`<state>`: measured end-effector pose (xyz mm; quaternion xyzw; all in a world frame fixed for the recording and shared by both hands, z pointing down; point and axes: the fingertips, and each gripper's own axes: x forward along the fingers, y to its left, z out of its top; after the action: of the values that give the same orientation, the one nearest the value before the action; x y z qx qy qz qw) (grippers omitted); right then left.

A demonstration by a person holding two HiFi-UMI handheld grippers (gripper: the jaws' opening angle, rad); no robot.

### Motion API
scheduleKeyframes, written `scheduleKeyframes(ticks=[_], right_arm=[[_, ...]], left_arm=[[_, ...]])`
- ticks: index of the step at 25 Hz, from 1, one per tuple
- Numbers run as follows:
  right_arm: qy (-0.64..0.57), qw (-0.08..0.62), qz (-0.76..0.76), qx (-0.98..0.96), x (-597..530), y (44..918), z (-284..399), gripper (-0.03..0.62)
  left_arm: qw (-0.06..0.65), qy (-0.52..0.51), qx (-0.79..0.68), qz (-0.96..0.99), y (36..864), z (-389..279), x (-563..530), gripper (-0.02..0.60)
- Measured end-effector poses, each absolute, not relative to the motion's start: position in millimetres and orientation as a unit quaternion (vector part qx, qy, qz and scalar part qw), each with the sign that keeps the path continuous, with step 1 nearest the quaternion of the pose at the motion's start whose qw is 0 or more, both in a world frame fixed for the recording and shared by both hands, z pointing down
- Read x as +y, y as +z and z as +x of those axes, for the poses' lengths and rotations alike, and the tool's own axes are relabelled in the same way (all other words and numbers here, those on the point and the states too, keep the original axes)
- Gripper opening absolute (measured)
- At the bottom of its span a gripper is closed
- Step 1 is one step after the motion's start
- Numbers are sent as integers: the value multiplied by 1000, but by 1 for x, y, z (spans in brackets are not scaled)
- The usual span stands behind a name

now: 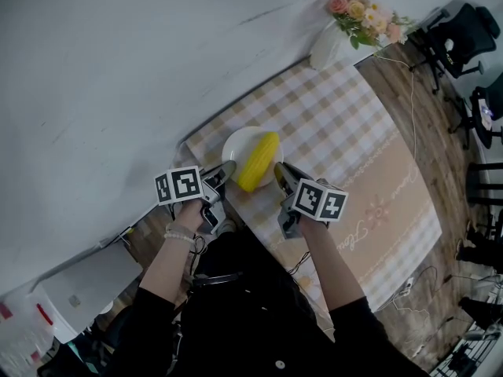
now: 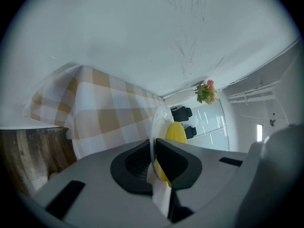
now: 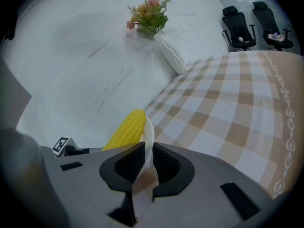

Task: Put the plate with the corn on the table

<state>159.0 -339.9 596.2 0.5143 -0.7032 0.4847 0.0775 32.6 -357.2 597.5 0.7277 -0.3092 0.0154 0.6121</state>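
Observation:
A white plate (image 1: 237, 145) with a yellow corn cob (image 1: 258, 161) on it is held over the near-left corner of the checked table (image 1: 338, 124). My left gripper (image 1: 226, 171) is shut on the plate's left rim, and my right gripper (image 1: 280, 173) is shut on its right rim. In the left gripper view the plate (image 2: 155, 127) stands edge-on between the pads with the corn (image 2: 175, 133) behind it. The right gripper view shows the plate rim (image 3: 148, 141) clamped between the dark pads, the corn (image 3: 125, 129) lying to its left.
A white vase of flowers (image 1: 334, 38) stands at the table's far corner by the white wall (image 1: 118, 69). Black office chairs (image 1: 456, 34) stand on the wooden floor at the right. The tablecloth's beige patterned half (image 1: 393, 203) lies to the right of the plate.

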Motion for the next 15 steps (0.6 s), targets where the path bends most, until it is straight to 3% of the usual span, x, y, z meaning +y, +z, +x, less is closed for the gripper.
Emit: scheduleKeyframes(ticks=[15], right_arm=[[476,111,519,-701,-347,615,163,81]], left_arm=[[585,104,-346,726,617,37,-364,47]])
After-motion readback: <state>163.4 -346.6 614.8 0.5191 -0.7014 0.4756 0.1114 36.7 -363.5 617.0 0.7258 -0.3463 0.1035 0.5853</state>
